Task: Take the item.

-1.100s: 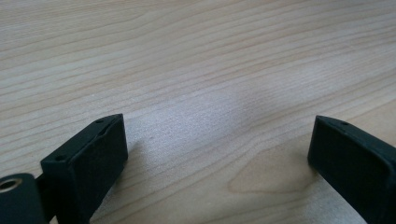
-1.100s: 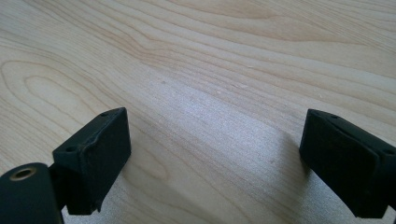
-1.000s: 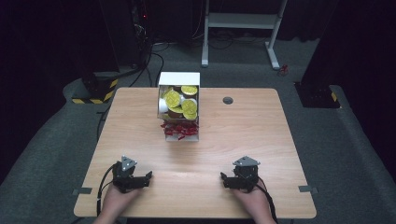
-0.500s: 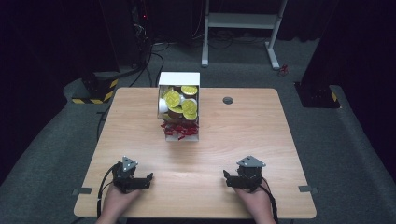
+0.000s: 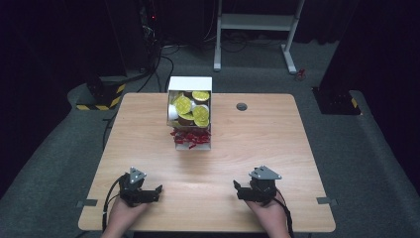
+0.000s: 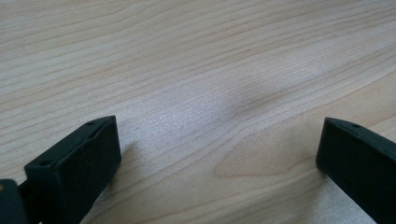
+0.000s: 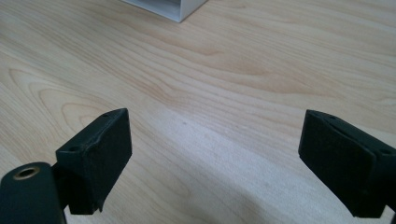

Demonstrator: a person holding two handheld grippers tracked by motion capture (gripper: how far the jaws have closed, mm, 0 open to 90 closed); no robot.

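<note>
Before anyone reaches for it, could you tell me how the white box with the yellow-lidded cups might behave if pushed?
The white box looks tall and narrow-based, so it may tip. Its yellow-lidded cups seem loosely stacked and could spill out.

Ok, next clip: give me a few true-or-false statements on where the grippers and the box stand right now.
1. Both grippers are open. True: the left gripper and the right gripper each show wide-apart jaws over bare wood.
2. The left gripper holds a yellow-lidded cup. False: nothing lies between its jaws.
3. The white box sits toward the far side of the table, well apart from both grippers. True.
4. The box is empty. False: it holds yellow-lidded cups, with red pieces at its near end.
5. The right gripper touches the box. False: it rests near the table's front edge, though a box corner shows far ahead.
</note>
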